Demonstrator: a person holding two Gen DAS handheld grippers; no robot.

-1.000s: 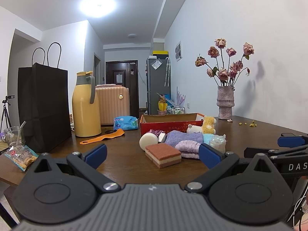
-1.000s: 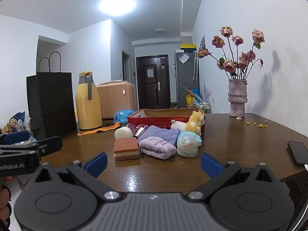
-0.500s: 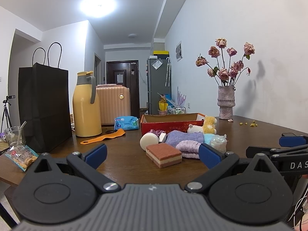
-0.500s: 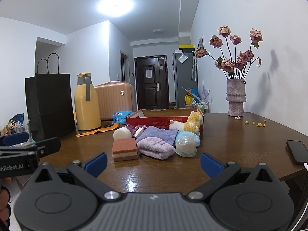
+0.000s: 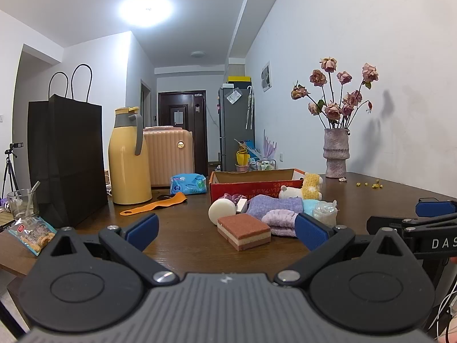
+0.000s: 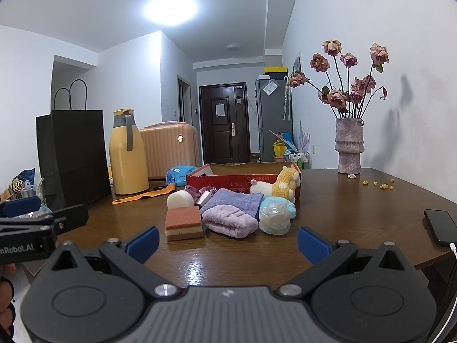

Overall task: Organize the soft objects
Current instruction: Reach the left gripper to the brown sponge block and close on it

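2 tools (left [image 5: 225,230], right [image 6: 227,241]) gape before sponge [image 6: 183,223]

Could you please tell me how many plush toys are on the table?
2: a yellow alpaca at the red box's right front corner, and a white plush lying against its left side. Others may be hidden inside the box.

bright ceiling lamp [image 5: 145,10] glare; sharp focus; fisheye-bent, dark corners.
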